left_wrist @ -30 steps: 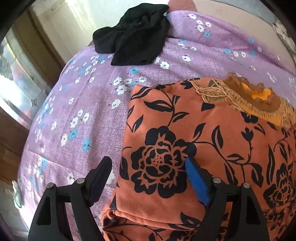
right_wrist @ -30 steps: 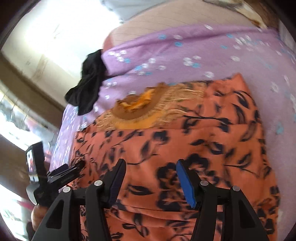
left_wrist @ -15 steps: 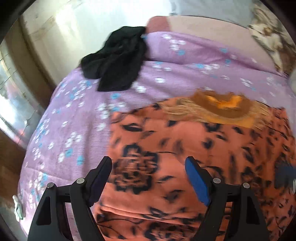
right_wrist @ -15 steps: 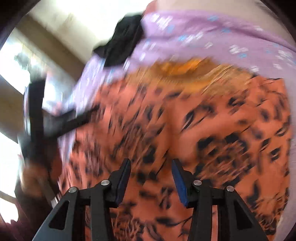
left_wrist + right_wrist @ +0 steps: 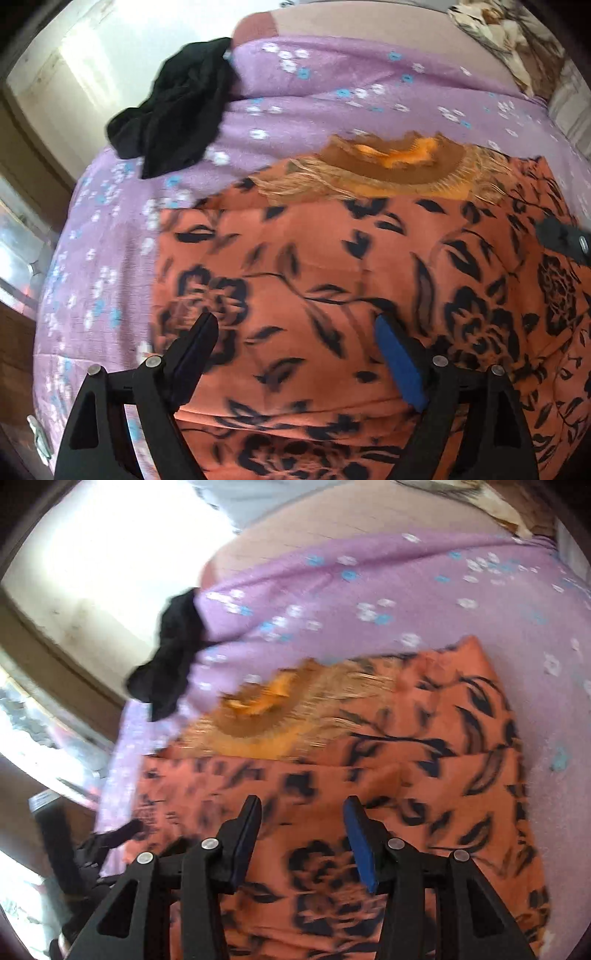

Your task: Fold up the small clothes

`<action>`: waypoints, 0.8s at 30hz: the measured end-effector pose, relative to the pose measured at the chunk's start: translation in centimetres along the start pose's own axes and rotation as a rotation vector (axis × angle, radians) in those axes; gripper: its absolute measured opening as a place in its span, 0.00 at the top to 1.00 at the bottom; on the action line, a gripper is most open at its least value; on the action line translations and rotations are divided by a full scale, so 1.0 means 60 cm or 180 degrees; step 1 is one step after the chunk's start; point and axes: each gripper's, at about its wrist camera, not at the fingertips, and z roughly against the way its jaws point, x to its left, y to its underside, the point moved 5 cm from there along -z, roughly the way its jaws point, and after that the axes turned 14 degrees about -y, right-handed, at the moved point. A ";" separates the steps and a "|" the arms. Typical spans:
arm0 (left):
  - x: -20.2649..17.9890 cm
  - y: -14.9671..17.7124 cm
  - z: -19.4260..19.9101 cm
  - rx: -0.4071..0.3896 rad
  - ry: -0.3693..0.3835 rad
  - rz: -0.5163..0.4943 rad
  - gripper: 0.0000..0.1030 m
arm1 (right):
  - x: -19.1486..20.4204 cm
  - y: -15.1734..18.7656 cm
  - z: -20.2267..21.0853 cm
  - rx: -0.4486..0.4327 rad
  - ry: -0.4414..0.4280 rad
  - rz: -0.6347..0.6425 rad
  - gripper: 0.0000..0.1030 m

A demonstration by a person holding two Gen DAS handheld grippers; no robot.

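A: We had the orange floral garment (image 5: 332,280) lying flat on the purple bedspread (image 5: 295,88), collar (image 5: 391,166) at its far side. It looked thin, soft and light to us, likely to sag and slide, so we judged a pinch at a hem corner or side edge best.

B: And our 2 tools?

A: The left tool (image 5: 295,339) hung wide and empty above the cloth; the right tool (image 5: 301,812) was narrower, also empty. We saw bare bedspread left of the garment's left edge, with the black garment (image 5: 177,107) well apart beyond.
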 end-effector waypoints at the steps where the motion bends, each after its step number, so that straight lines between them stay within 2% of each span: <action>1: 0.011 -0.003 -0.002 -0.0063 -0.0052 0.0049 0.15 | 0.009 0.005 -0.007 0.0080 -0.0021 0.0063 0.51; 4: 0.057 -0.007 -0.019 0.0010 -0.0264 0.0277 0.16 | 0.014 0.024 -0.038 0.0340 0.0057 0.0120 0.51; 6: 0.083 -0.003 -0.046 0.0183 -0.0324 0.0416 0.16 | 0.010 0.030 -0.050 0.0443 0.0162 0.0159 0.51; 9: 0.088 0.010 -0.069 0.0393 -0.0267 0.0505 0.15 | 0.015 0.018 -0.040 0.0454 0.0112 0.0119 0.51; 11: 0.087 0.009 -0.061 0.0352 -0.0268 0.0506 0.16 | 0.019 0.013 -0.018 0.0373 0.0065 0.0100 0.51; 14: 0.076 0.004 -0.037 0.0210 -0.0156 0.0476 0.16 | 0.010 -0.001 0.018 0.0219 0.0150 0.0086 0.51; 17: 0.060 0.011 -0.030 0.0189 -0.0143 0.0424 0.16 | -0.016 0.003 0.055 0.0119 0.0244 -0.0025 0.51; 19: 0.040 0.020 -0.033 0.0223 -0.0168 0.0307 0.15 | -0.039 0.013 0.069 0.0159 0.0366 -0.0098 0.51; 22: 0.030 0.021 -0.027 0.0091 -0.0332 0.0229 0.15 | -0.081 0.043 0.064 0.0381 0.0656 -0.0232 0.54; 24: 0.028 0.022 -0.017 0.0038 -0.0330 0.0209 0.16 | -0.078 0.050 0.078 0.0279 0.0601 -0.0252 0.54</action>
